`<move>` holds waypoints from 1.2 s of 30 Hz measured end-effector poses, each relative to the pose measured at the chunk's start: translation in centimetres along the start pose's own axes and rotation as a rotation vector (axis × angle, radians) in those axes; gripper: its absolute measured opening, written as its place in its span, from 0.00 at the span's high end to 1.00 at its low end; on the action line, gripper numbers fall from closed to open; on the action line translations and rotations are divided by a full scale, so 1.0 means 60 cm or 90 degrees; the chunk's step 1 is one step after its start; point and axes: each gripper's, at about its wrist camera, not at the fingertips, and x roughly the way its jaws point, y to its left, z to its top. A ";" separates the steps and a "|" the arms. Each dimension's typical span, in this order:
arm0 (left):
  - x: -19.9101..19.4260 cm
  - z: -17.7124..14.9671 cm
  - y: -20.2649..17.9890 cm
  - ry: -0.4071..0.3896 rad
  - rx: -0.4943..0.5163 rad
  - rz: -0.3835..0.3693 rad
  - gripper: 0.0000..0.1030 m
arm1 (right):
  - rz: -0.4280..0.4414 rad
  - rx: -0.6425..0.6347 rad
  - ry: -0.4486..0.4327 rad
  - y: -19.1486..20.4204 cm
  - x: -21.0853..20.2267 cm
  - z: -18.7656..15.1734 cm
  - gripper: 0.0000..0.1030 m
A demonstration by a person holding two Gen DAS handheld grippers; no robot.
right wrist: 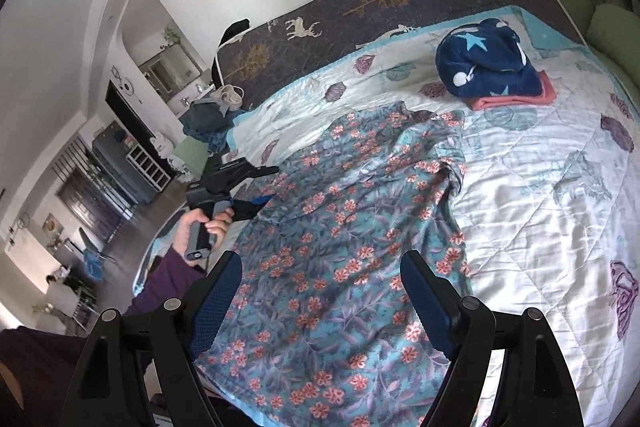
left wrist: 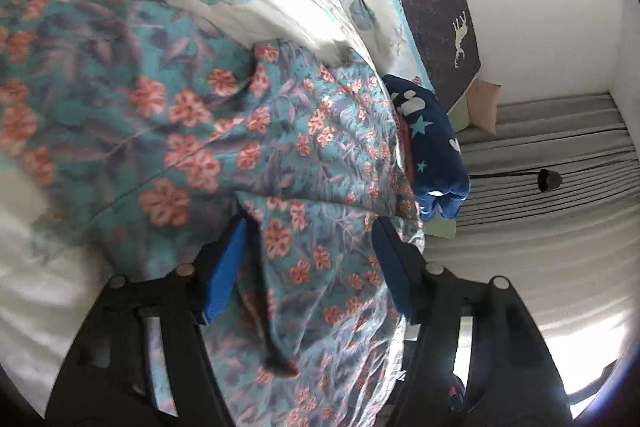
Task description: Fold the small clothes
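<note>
On the bed: a teal floral garment (right wrist: 352, 227) lies spread over the white leaf-print quilt (right wrist: 540, 195), partly rumpled, its far end bunched toward the middle of the bed.
Left tongs (left wrist: 308, 259): spread, with a raised fold of the floral cloth running between the blue pads (left wrist: 224, 275); neither pad can be seen pressing it, so this does not read as a grip. In the right wrist view they sit at the garment's left edge, held by the person's hand (right wrist: 204, 227).
Right tongs (right wrist: 320, 303): spread wide over the near part of the garment, nothing pinched; the cloth lies flat beneath them.
Handling: the garment looks thin, light and limp. It should drape and slide easily on the quilt, and a pinch on a single layer may drag the rest along. Nothing fragile about it.
Where to take hold: probably at the side edges or corners, one on each side, so the fold stays straight. The near hem lies below the right tongs; its exact line is hidden behind the fingers.
Edges: the bed's left edge runs just beside the left tongs, with floor beyond; cloth pushed that way could slip off.
Open room: bare quilt to the right of the garment gives room to work. A folded stack, a navy star-print blanket (right wrist: 488, 67) on a pink piece (right wrist: 512, 101), sits well apart at the far side.
</note>
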 end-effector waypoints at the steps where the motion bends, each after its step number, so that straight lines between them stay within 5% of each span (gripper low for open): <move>1: -0.003 0.000 0.001 0.008 0.000 0.014 0.36 | 0.004 0.000 0.000 0.000 -0.002 -0.001 0.19; 6: 0.008 -0.006 0.013 0.048 -0.010 0.007 0.36 | 0.034 0.009 -0.015 -0.004 -0.005 -0.002 0.19; 8: 0.019 -0.006 0.018 0.050 -0.018 -0.005 0.51 | 0.039 0.014 -0.019 -0.005 -0.002 -0.001 0.19; 10: 0.035 -0.006 0.020 0.070 -0.021 -0.023 0.92 | 0.040 0.020 -0.017 -0.005 0.004 0.002 0.19; 13: 0.050 -0.008 0.027 0.068 -0.024 -0.030 0.94 | 0.040 0.021 -0.006 -0.005 0.015 0.004 0.19; 24: -0.057 0.017 -0.039 -0.080 0.120 -0.058 0.94 | 0.030 0.026 0.020 -0.009 0.042 0.003 0.19; 27: -0.063 0.029 -0.028 -0.085 0.108 -0.054 0.94 | 0.023 0.019 0.027 -0.008 0.056 0.006 0.19; 29: -0.045 0.030 -0.010 -0.047 0.090 -0.028 0.92 | 0.017 0.019 0.035 -0.009 0.066 0.009 0.19; 32: -0.009 0.022 0.024 0.031 0.041 -0.050 0.51 | 0.024 0.016 0.046 -0.008 0.079 0.008 0.19; 36: 0.004 0.014 0.027 0.034 0.034 -0.071 0.39 | 0.025 0.015 0.059 -0.006 0.090 0.006 0.19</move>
